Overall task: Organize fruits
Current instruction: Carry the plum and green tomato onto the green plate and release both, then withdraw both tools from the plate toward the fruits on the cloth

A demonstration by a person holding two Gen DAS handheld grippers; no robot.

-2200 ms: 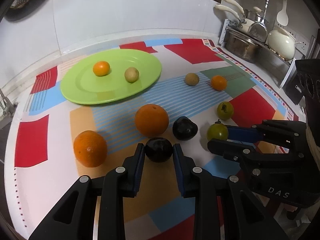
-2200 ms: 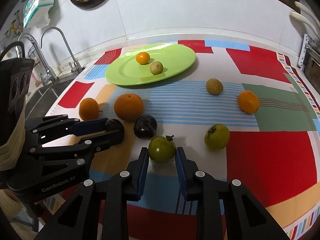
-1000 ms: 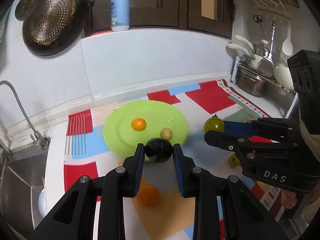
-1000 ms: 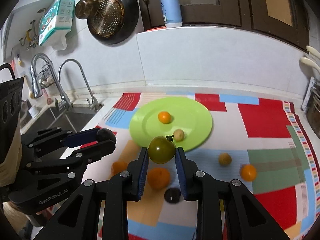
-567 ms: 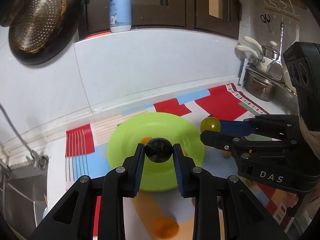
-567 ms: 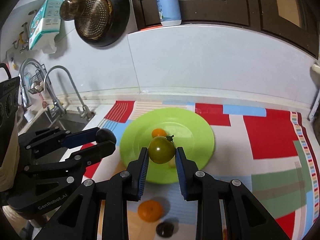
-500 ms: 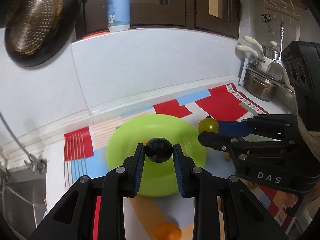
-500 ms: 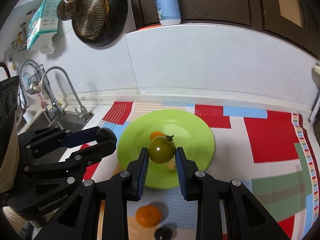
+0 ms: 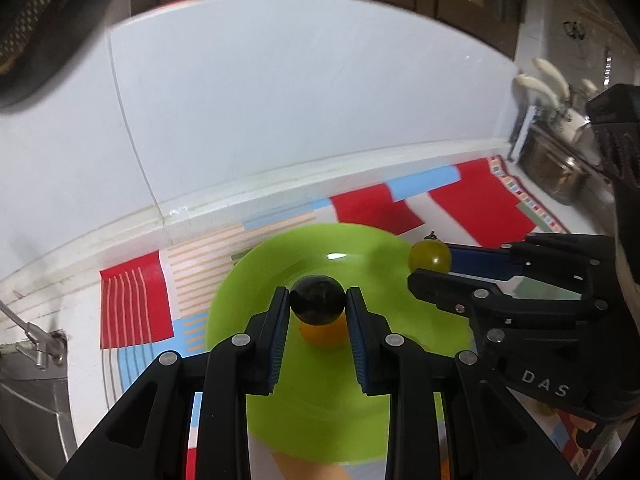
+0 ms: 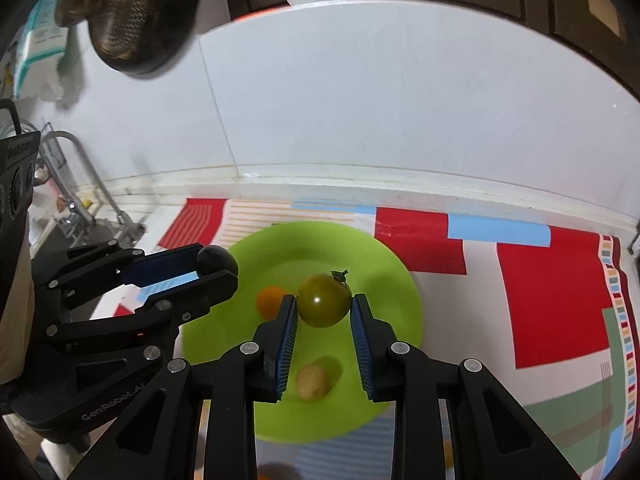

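Observation:
My left gripper [image 9: 318, 308] is shut on a dark plum [image 9: 317, 299] and holds it above the green plate [image 9: 360, 412]. My right gripper [image 10: 324, 306] is shut on a green tomato [image 10: 323, 299], also above the green plate [image 10: 392, 280]. A small orange fruit [image 10: 269, 300] and a small tan fruit [image 10: 312, 380] lie on the plate. In the left wrist view the orange fruit [image 9: 324, 334] shows just under the plum, and the right gripper with the tomato [image 9: 430, 255] is to the right. In the right wrist view the left gripper with the plum [image 10: 216, 260] is to the left.
The plate rests on a patchwork mat [image 10: 556, 296] on a counter backed by a white wall [image 10: 400, 100]. A sink tap [image 10: 80, 176] is at the left. Pots [image 9: 560, 172] stand at the far right. A pan [image 10: 128, 12] hangs on the wall.
Both grippers lifted their fruits off the mat and carried them forward over the green plate. They are now closer to the plate and lower than half a second ago.

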